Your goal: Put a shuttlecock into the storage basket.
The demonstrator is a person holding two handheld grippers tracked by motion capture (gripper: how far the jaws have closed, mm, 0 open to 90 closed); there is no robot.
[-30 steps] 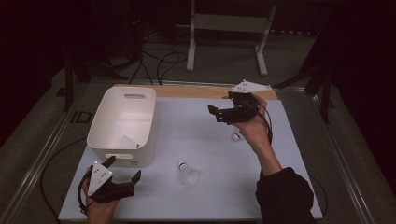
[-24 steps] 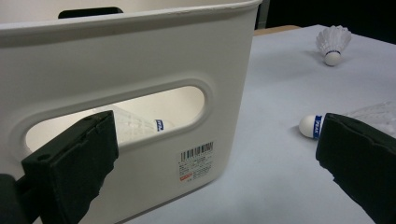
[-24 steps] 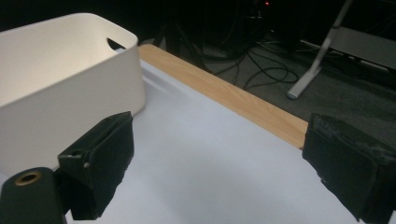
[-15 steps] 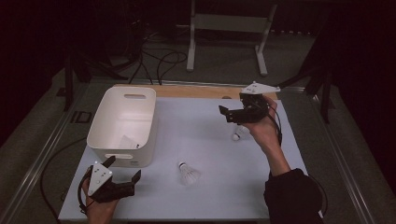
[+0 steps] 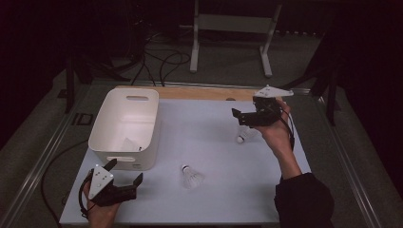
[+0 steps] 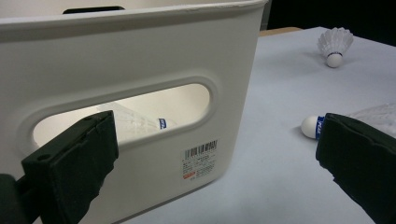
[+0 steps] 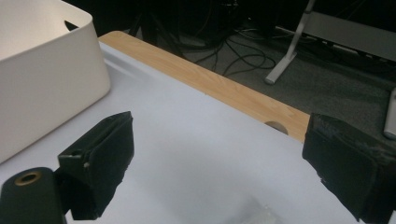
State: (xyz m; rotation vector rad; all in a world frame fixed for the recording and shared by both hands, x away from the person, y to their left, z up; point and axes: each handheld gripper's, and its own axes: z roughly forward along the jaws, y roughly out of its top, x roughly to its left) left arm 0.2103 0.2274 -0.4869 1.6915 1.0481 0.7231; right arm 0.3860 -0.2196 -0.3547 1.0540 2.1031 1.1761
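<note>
High view: right gripper (image 5: 241, 118) above shuttlecock (image 5: 245, 136), jaws apart.

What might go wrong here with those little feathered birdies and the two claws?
The right gripper hovers open above the far shuttlecock, which lies on its side; a careless grab may crush its feathers or knock it rolling. The left gripper, also open, sits close to the white bin wall, so a quick swing toward the near shuttlecock may bump and shift the bin.
</note>
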